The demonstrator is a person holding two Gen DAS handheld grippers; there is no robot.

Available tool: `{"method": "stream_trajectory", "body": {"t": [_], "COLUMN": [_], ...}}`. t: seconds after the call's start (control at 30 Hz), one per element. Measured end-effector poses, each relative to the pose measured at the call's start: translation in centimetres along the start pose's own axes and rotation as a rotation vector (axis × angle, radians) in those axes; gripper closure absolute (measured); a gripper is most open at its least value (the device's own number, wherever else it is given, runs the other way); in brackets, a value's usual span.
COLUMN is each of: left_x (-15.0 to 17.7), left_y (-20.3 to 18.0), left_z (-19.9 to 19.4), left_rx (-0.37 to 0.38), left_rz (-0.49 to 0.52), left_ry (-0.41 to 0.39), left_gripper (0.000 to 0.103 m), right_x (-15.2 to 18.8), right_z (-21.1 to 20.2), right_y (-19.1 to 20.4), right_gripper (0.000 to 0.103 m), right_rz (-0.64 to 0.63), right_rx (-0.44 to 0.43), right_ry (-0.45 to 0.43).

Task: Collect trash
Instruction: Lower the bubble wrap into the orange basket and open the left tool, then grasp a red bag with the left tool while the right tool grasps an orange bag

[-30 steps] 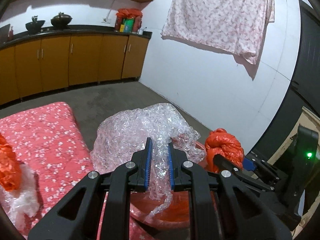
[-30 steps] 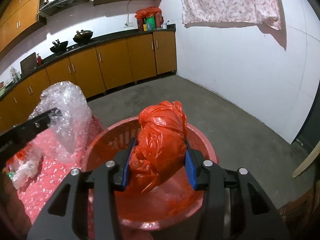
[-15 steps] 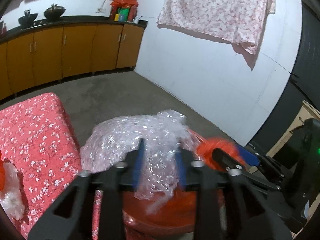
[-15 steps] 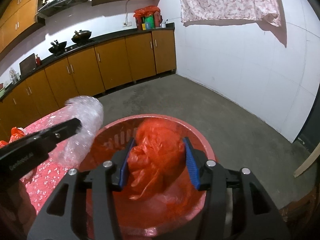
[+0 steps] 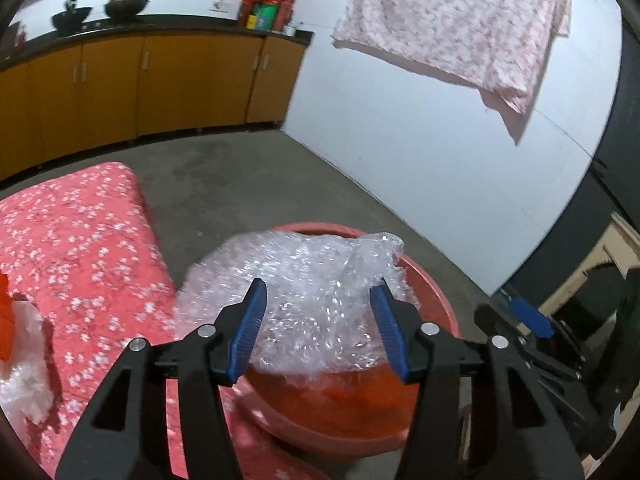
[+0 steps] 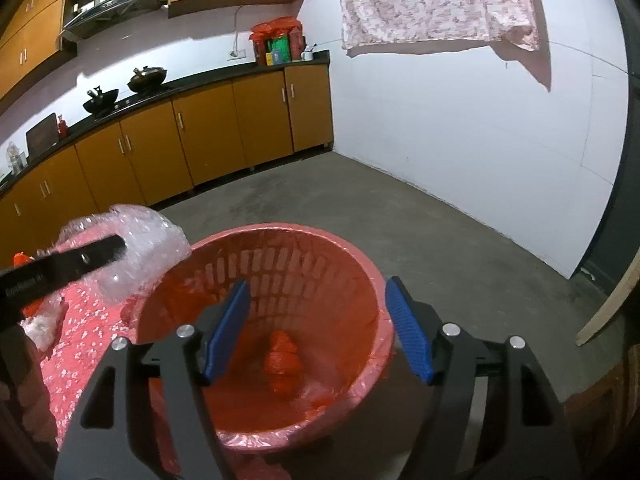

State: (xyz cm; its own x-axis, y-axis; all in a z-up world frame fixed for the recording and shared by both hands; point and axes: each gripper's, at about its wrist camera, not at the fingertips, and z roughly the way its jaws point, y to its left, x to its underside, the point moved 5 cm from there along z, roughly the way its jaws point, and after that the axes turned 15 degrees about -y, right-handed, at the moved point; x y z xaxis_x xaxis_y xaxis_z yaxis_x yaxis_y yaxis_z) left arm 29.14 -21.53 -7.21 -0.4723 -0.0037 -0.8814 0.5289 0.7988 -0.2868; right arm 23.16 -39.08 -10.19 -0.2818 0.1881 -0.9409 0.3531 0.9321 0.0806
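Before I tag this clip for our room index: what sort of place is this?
Most likely a home kitchen. Orange-brown base cabinets run under a dark countertop holding two woks, with a range hood above. A red laundry-style basket lined as a trash bin stands on the concrete floor.

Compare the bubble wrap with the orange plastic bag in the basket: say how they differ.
The bubble wrap is clear and bulky; the orange bag is opaque and wadded small. The bag lies at the bottom of the red basket; the wrap is up at its rim, between the opening jaws of the left gripper. Both are crumpled plastic trash.
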Motion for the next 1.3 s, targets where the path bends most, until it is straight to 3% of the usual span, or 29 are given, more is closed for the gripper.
{"method": "stream_trajectory", "body": {"t": [0.1,0.2,0.43,0.63,0.87,1.07,1.3], "left_x": [0.3,-0.2,-1.0,-1.7,-2.3,-1.9,0.9], "left_y": [-0.7,-0.8,-0.2,2.1,5.0,8.5,14.7], "left_z": [-0.1,-0.4,-1.3,-3.3,-8.1,-14.8,-24.6], "left_rx": [0.020,0.034,-0.001,-0.071,-0.188,-0.346,-0.565], "left_rz": [-0.004,-0.029,-0.016,-0.021,0.010,0.047,0.042], "left_ry": [0.009,-0.001,-0.023,-0.053,-0.108,-0.170,-0.206], "left_gripper": [0.046,0.033,0.032,0.031,0.022,0.008,0.006], "right_x": [-0.1,-0.4,-0.8,-1.6,-3.0,-3.4,-2.5], "right_z": [-0.3,-0.6,-1.2,-2.6,-4.4,-6.2,-8.4], "right_y": [-0.4,-0.8,-1.2,0.4,3.6,8.1,15.1], "right_gripper": [0.034,0.034,0.033,0.024,0.005,0.004,0.004], "right_rz": [-0.001,-0.007,-0.002,-0.039,-0.062,-0.094,-0.135], "right_rx": [0.014,0.029,0.043,0.015,-0.046,-0.117,-0.260], "right_ry": [-0.004,-0.014,-0.020,-0.060,-0.110,-0.123,-0.123]}}
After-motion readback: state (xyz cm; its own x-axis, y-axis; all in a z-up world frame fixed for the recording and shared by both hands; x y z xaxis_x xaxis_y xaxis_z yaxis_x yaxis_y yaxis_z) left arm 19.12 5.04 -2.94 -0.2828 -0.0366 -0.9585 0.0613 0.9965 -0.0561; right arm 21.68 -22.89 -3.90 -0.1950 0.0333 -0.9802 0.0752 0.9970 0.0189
